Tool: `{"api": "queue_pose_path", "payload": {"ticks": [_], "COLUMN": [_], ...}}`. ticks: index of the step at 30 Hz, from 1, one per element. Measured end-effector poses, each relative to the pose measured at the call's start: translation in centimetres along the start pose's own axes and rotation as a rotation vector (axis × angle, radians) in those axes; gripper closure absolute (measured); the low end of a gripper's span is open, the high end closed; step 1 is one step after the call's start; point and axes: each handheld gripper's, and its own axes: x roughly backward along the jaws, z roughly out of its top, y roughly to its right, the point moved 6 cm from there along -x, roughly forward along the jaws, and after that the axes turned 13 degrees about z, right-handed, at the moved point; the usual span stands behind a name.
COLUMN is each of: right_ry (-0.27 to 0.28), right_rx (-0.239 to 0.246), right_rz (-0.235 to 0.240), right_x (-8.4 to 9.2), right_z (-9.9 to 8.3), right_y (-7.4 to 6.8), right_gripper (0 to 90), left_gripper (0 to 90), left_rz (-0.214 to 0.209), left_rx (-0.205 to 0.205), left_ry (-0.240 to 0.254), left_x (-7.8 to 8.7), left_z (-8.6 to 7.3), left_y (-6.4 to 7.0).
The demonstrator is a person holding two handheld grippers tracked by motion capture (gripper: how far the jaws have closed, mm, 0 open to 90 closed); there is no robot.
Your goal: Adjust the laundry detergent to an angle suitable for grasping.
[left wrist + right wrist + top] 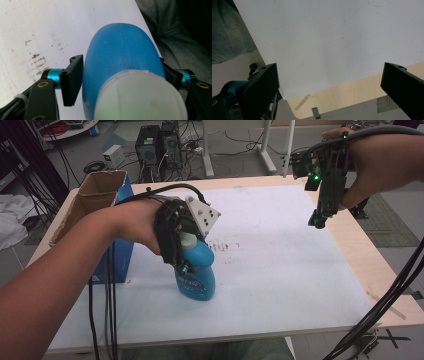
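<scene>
- Nearest to us in the high view, our left forearm comes in from the bottom left, with black cables trailing beneath it.
- That hand carries the left tongs (184,262), which point down over a blue bottle (197,272) with a white cap.
- From the left gripper view, the bottle (120,62) sits between the two black jaws. One pad stands just beside its blue wall with a thin gap that we can make out; the other pad is mostly hidden behind the bottle's curve, so we cannot tell whether it touches.
- We judge these tongs slightly spread, loose around the bottle rather than pinching it.
- Our bottle stands upright on the white sheet (280,270) that covers the desk (372,265), left of the middle and near the front edge.
- Faint reddish smudges (222,246) mark the sheet just beside the bottle.
- Behind our left arm, an open cardboard box (92,200) with blue sides stands at the desk's left edge.
- We hold the right tongs (318,222) high above the far right corner of the desk, well apart from the bottle, a green light glowing on their body.
- Seen from the right gripper view, these tongs (329,87) are spread wide with nothing between them, white sheet and pale wood below.
</scene>
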Motion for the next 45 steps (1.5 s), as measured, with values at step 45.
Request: {"api": "queue_pose_path", "payload": {"ticks": [45], "right_ry": [0.004], "right_rx": [0.035], "right_rz": [-0.003], "right_x": [0.2], "right_z": [1.1], "right_y": [-0.1], "right_gripper": [0.9], "left_gripper": [14.6], "left_rz": [0.053], "left_rx": [0.098], "left_ry": [-0.206], "left_x": [3.2], "left_z": [-0.7], "left_y": [0.8]}}
